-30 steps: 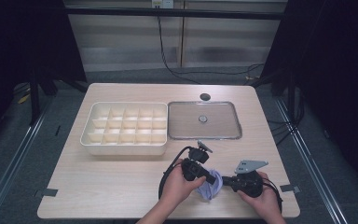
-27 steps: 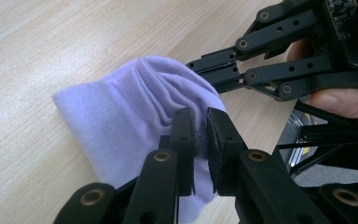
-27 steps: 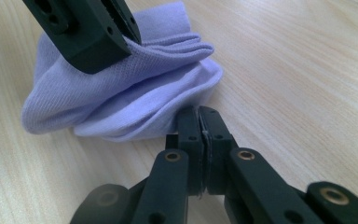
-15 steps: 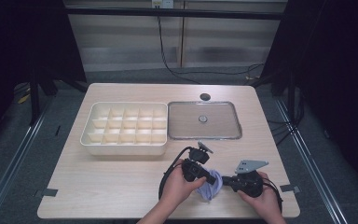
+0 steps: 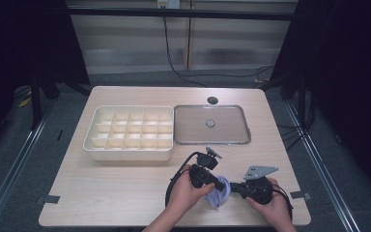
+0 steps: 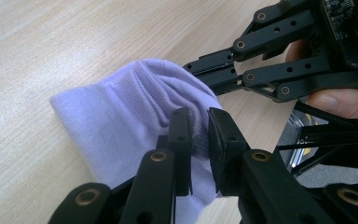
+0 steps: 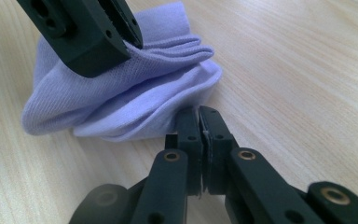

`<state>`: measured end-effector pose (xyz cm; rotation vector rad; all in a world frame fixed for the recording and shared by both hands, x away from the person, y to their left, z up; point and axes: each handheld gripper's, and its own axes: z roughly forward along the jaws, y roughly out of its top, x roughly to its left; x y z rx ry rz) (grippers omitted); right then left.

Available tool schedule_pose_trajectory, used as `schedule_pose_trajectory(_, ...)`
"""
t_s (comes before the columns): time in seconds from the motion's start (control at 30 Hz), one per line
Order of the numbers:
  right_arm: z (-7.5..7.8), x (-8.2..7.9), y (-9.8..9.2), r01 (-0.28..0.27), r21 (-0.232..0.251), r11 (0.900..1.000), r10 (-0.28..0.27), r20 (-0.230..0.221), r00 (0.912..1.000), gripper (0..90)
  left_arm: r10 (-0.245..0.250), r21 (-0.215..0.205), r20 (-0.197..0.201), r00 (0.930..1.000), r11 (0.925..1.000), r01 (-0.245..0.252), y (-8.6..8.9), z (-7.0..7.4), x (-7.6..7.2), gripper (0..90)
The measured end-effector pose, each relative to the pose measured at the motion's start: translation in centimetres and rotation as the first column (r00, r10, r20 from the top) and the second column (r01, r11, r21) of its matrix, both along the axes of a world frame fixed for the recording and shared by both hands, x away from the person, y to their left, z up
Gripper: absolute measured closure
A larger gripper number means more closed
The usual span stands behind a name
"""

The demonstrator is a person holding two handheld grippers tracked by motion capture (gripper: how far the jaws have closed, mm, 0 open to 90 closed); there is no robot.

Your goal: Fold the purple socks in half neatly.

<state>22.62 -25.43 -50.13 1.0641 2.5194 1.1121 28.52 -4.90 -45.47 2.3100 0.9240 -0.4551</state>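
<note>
A pale lilac sock (image 5: pixel 217 197) lies crumpled on the wooden table near its front edge, between the person's two hands. My left gripper (image 6: pixel 200 135) comes at it from the left and is shut on a fold of the sock (image 6: pixel 121 116). In the right gripper view the left gripper (image 7: pixel 121 44) pinches the sock's upper edge. My right gripper (image 7: pixel 199 126) comes from the right, its jaws pressed together on a thin bit of the sock's hem (image 7: pixel 121 102). In the high view the left gripper (image 5: pixel 221 186) and the right gripper (image 5: pixel 235 187) nearly meet over the sock.
A cream tray (image 5: pixel 90 145) with several empty compartments stands at the middle left. To its right lies a flat grey metal tray (image 5: pixel 244 126) with a small knob (image 5: pixel 210 123). A dark round hole (image 5: pixel 212 100) marks the table's far side. Black cables loop by the hands.
</note>
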Motion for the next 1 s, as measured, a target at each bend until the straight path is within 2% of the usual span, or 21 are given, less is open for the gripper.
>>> schedule_pose_trajectory(0.2,-0.01,0.01,-0.01,-0.001,0.000,1.000,0.001,0.001,1.0000,87.9,-0.001,-0.003,0.002,1.0000,1.0000,0.001,-0.11,-0.02,-0.09,78.1)
schedule_pose_trajectory(0.4,-0.01,0.00,0.00,-0.001,0.000,1.000,0.001,0.001,1.0000,87.9,-0.022,-0.001,0.010,0.9997,0.9997,0.022,-0.38,0.14,-0.14,75.6)
schedule_pose_trajectory(0.43,-0.01,0.00,0.00,0.000,0.000,1.000,0.000,0.001,1.0000,87.9,-0.009,-0.008,0.011,0.9999,0.9999,0.009,-0.49,0.13,-0.24,75.3)
schedule_pose_trajectory(0.57,-0.01,0.00,0.00,-0.002,0.000,1.000,0.002,0.003,1.0000,87.8,-0.020,0.001,0.010,0.9998,0.9998,0.020,-0.68,0.15,-0.28,74.7)
schedule_pose_trajectory(1.0,0.02,-0.02,0.01,-0.001,-0.007,1.000,0.001,0.004,1.0000,87.8,-0.028,-0.010,0.011,0.9995,0.9996,0.028,-0.81,-0.08,-0.35,71.9)
